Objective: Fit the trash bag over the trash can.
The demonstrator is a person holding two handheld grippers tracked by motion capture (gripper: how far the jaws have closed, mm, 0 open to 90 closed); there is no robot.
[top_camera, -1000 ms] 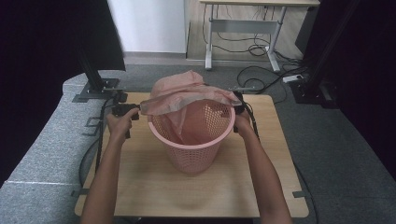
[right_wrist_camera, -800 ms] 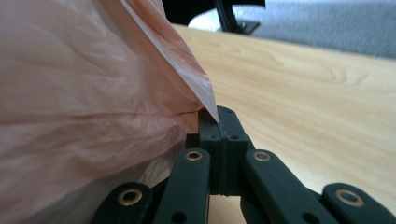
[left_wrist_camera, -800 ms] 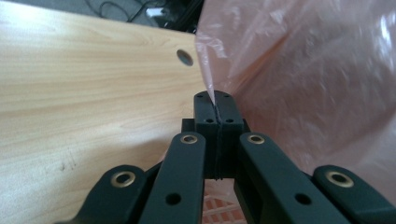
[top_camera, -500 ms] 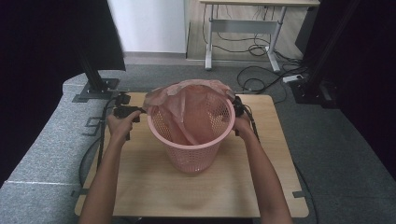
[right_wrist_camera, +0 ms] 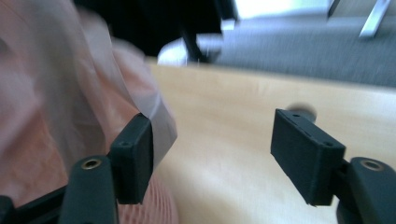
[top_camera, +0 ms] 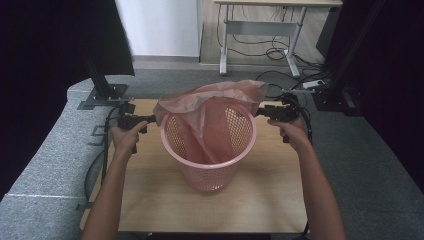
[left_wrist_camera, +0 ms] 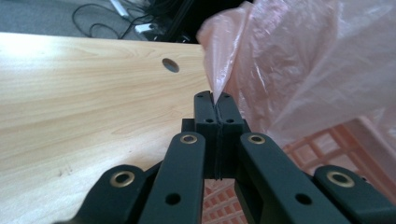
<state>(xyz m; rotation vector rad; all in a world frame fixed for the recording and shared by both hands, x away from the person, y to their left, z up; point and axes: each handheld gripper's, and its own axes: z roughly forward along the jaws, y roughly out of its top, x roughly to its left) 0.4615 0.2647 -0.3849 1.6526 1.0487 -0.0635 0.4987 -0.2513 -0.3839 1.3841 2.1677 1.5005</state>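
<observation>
Lining the bin mid-table, the bag is pinched by the left gripper only; the right gripper is spread wide. With one side unheld, the bag could get dragged off the rim or slump inside.

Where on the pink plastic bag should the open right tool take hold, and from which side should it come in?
Grip the bag's loose edge hanging over the right side of the basket rim. Come in level from the right, outside the basket, jaws straddling the thin film. The right tool is open right beside that edge, while the left tool already pinches the opposite edge, so the mouth should stretch open.
</observation>
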